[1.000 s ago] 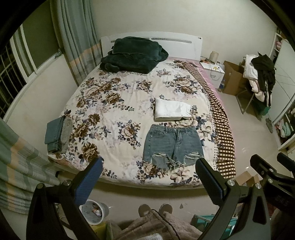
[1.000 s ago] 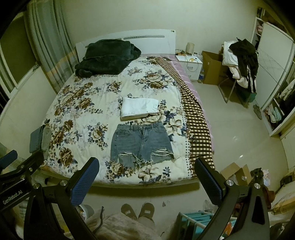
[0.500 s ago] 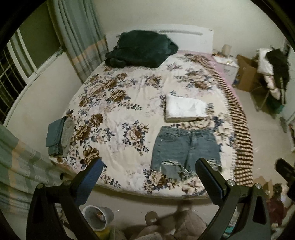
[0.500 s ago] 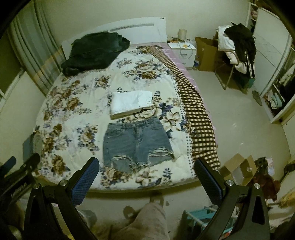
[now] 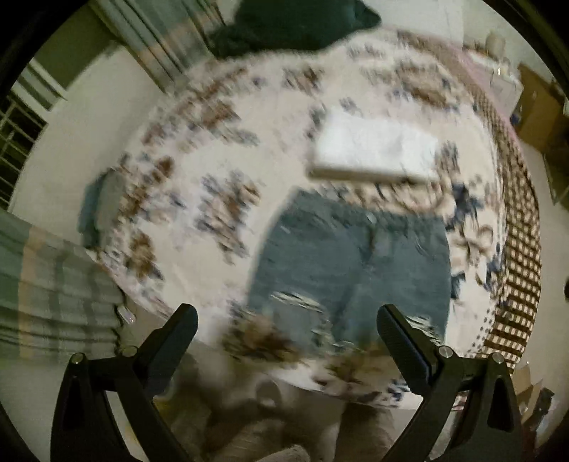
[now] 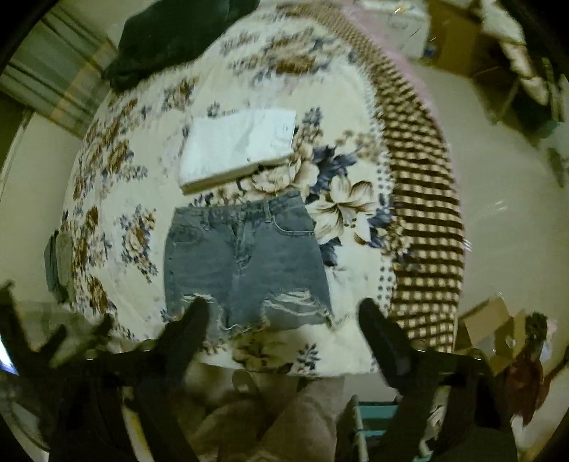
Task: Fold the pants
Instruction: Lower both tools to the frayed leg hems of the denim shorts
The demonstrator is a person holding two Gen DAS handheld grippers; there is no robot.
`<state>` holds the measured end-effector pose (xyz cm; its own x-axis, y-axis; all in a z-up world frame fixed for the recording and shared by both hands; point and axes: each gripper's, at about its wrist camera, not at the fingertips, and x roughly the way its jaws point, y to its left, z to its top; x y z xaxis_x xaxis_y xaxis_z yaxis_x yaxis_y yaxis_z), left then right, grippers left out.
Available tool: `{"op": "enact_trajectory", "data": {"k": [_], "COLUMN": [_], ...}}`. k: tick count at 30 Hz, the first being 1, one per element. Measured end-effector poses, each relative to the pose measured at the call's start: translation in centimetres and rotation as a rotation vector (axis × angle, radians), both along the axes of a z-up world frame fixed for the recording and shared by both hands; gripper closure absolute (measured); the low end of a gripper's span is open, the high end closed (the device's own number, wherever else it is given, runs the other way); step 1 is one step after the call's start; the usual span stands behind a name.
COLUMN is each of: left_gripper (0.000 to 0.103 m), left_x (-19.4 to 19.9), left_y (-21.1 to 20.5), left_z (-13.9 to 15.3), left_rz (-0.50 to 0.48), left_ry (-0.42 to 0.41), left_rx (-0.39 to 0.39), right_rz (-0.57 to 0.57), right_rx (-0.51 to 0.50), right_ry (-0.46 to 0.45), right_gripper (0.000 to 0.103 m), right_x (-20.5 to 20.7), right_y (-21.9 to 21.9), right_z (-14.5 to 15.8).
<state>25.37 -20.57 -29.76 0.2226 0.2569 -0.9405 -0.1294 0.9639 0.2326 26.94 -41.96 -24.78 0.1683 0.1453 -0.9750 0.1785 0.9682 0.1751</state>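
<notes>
We have closed in on the denim shorts (image 6: 245,263), now larger in both views. Our left gripper (image 5: 284,330) and right gripper (image 6: 281,320) stay spread wide, holding nothing.

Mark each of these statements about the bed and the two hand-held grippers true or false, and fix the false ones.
1. The frayed blue denim shorts lie spread flat on the floral quilt. True.
2. The folded white garment lies on top of the shorts. False: it lies beyond their waistband, apart from them.
3. The right hand-held gripper is shut on a leg hem. False: it is open, holding nothing.
4. The left hand-held gripper is open. True.
5. A dark green blanket is heaped at the head of the bed. True.
</notes>
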Motion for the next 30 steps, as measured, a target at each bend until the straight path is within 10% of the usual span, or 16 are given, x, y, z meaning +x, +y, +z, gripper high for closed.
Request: {"op": "enact_trajectory", "data": {"k": [14, 20, 28, 30], "left_gripper": [0.0, 0.01, 0.047, 0.07], "left_x": [-0.8, -1.5, -0.4, -0.3], "left_y": [-14.3, -16.2, -16.9, -16.8], "left_z": [-23.7, -27.1, -27.0, -26.0], "left_rz": [0.073, 0.098, 0.097, 0.096], "left_ry": [0.243, 0.277, 0.239, 0.215], "left_rx": [-0.197, -0.225, -0.269, -0.29], "right_rz": [0.192, 0.217, 0.199, 0.199], "right_rx": [0.074, 0.163, 0.268, 0.277], "right_ry": [0.208, 0.266, 0.285, 0.301], "right_gripper": [0.029, 0.028, 0.028, 0.028], "right_x": [12.5, 15.1, 18.8, 19.4], "right_y": [-5.5, -4.6, -2.3, -1.3], "right_z": [-25.0, -31.1, -35.2, -36.0]}}
